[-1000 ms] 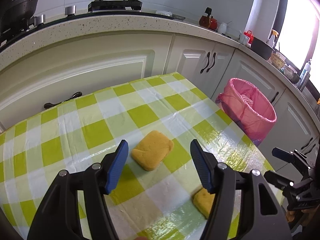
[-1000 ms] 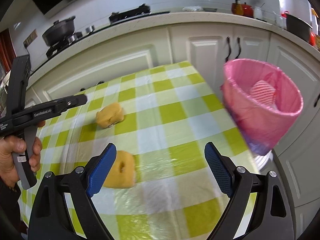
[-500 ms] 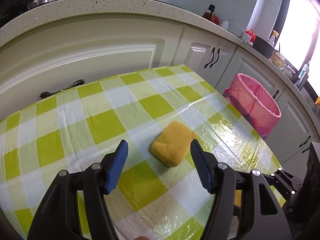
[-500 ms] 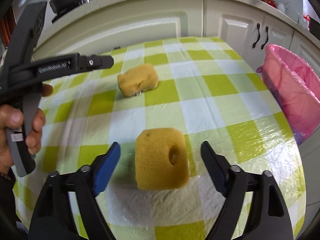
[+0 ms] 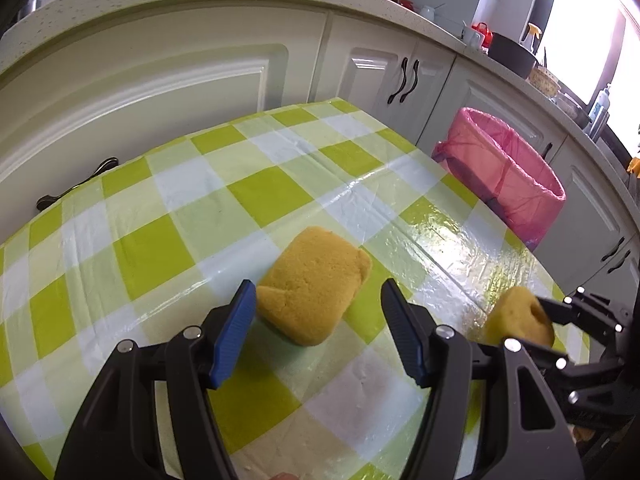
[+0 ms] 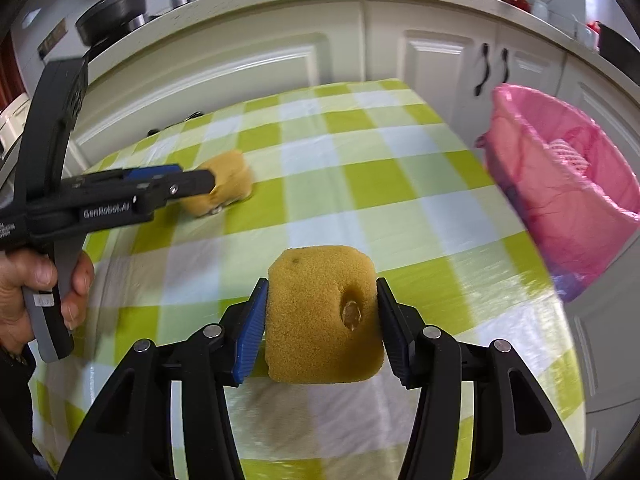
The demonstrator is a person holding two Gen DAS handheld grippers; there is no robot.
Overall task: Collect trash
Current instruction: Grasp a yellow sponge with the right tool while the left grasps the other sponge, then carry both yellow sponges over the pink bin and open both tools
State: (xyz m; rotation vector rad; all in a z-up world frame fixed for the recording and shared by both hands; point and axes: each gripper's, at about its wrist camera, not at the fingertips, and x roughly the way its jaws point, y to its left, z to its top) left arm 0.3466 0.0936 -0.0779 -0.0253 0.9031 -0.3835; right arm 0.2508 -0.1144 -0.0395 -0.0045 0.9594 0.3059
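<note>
**Both grippers now at their sponges**

Since a second ago I've brought both tools in. My left gripper (image 5: 318, 330) gapes wide around the flat sponge (image 5: 314, 284) mid-tablecloth (image 5: 168, 248), untouched; its long axis runs diagonally toward the cloth's far right corner. Soft, light foam, so I'd pinch its short sides. My right gripper (image 6: 318, 330) squeezes the holed sponge (image 6: 322, 316) near the front edge. The pink bin (image 6: 568, 200) stands off the right edge.
</note>
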